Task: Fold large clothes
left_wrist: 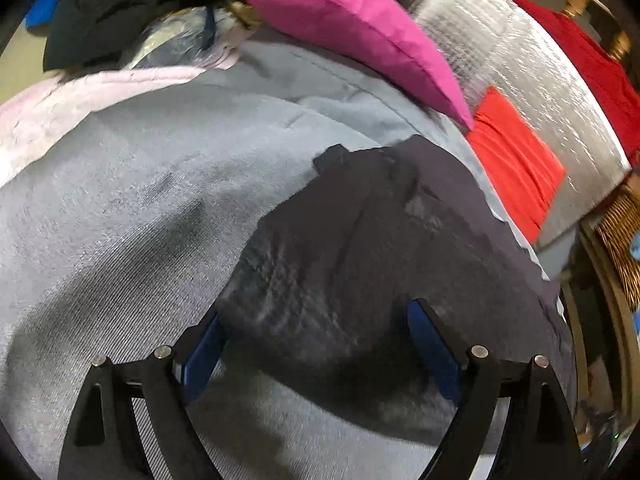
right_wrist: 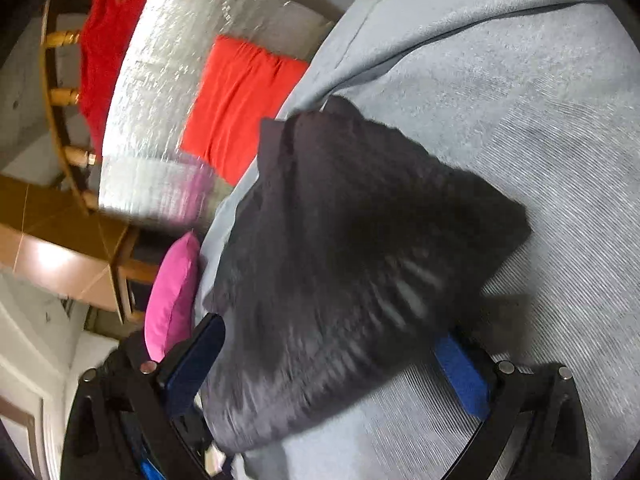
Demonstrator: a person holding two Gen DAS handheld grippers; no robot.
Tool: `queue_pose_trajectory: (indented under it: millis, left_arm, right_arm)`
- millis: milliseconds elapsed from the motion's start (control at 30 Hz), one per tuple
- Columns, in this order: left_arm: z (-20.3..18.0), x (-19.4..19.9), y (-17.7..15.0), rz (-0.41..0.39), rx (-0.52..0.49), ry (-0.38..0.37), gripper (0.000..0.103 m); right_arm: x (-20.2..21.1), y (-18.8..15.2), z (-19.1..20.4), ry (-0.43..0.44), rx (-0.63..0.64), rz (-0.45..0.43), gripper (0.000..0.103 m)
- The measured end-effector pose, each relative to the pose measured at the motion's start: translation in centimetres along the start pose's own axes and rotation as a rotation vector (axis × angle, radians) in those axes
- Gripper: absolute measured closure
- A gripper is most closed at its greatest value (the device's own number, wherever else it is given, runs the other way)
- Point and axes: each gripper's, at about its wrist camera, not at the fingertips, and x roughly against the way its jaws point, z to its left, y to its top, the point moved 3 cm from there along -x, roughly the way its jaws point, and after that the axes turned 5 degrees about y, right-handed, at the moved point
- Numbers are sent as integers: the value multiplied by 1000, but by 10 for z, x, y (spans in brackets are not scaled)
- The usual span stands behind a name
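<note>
While dark garment (left_wrist: 360, 240) lies on grey bedspread (left_wrist: 120, 200), between wide-open left gripper (left_wrist: 316, 320) & right gripper (right_wrist: 332, 344).

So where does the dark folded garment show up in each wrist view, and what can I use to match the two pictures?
Left wrist: the dark folded garment lies lower centre-right on the grey bedspread, reaching down between the fingers.
Right wrist: the dark folded garment fills the centre, again reaching between the fingers.
Shared landmark: the orange-red cloth beyond the garment.
</note>
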Motion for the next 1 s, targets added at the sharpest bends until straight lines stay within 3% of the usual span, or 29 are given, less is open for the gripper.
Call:
queue_pose_trajectory:
  millis: [33, 67, 133, 233, 333, 500, 633, 733, 1000]
  left_arm:
    - [-2, -3, 4, 3, -14, 29, 40]
    - [-5, -4, 7, 8, -36, 54, 49]
    - [-14, -3, 12, 21, -70, 83, 71]
    - [-22, 14, 19, 2, -103, 106, 79]
    - [-21, 40, 18, -25, -113, 110, 81]
    - [0, 81, -5, -17, -113, 89, 81]
    - [32, 107, -43, 12, -113, 47, 81]
    - [46, 114, -65, 7, -140, 59, 80]
    - [46, 100, -76, 19, -199, 90, 76]
  right_arm:
    - [-3, 2, -2, -23, -14, -5, 24]
    - [-7, 6, -5, -43, -27, -4, 43]
    - [-13, 8, -3, -47, -18, 11, 57]
    - [-11, 10, 20, -78, 84, 26, 68]
    - [7, 9, 51, -83, 167, 27, 71]
    - [37, -9, 65, -96, 213, 36, 71]
    - [83, -42, 35, -97, 216, 69, 71]
    - [107, -69, 13, -102, 220, 87, 71]
    - [108, -81, -32, -83, 172, 114, 63]
